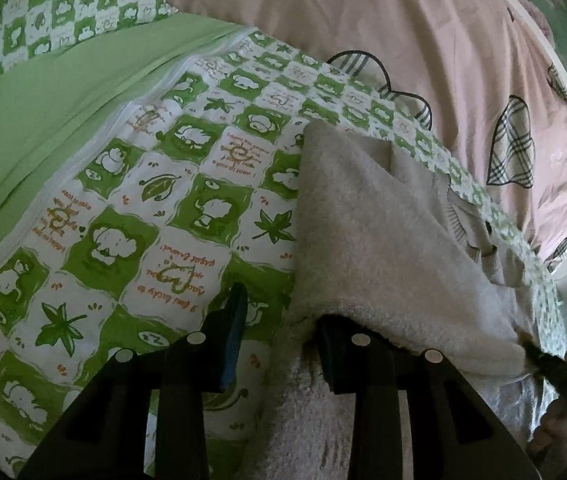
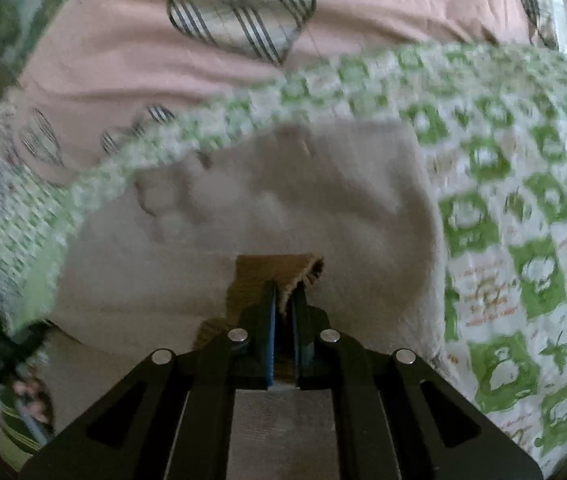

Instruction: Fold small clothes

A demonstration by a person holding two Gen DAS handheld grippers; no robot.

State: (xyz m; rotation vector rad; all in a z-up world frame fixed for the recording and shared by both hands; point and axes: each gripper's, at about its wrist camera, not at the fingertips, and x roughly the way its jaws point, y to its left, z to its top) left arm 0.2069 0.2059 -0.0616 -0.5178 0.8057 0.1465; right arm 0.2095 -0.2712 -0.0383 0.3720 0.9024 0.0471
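Two hand-held grippers work one fuzzy beige garment (image 1: 367, 232) that lies on a green-and-white checked quilt (image 1: 155, 200). In the left wrist view the left gripper (image 1: 279, 332) stands spread wide: its left finger (image 1: 235, 332), faced with a blue pad, rests over the quilt just beside the garment's near left edge, while its right finger is tucked under the lifted near hem, so the cloth drapes over that finger and nothing is pinched between the two. In the right wrist view the right gripper (image 2: 283, 320) has its fingers drawn close together, nipping a small fold of the garment's edge, where a brown, ragged-looking underside (image 2: 279, 276) of the cloth shows just above the tips. The beige garment (image 2: 263, 208) seen from the left wrist runs as a long wedge, its long axis going from the left gripper away toward the pink heart-patterned bedding (image 1: 383, 40), narrowing to a folded point at the far end. A ribbed cuff or hem (image 1: 483, 256) shows on the garment's right side, near the quilt's edge. The right wrist view is blurred, so the garment's finer shape there cannot be told. A plain green sheet (image 1: 43, 120) lies on the far left side of the quilt, well apart from the garment.
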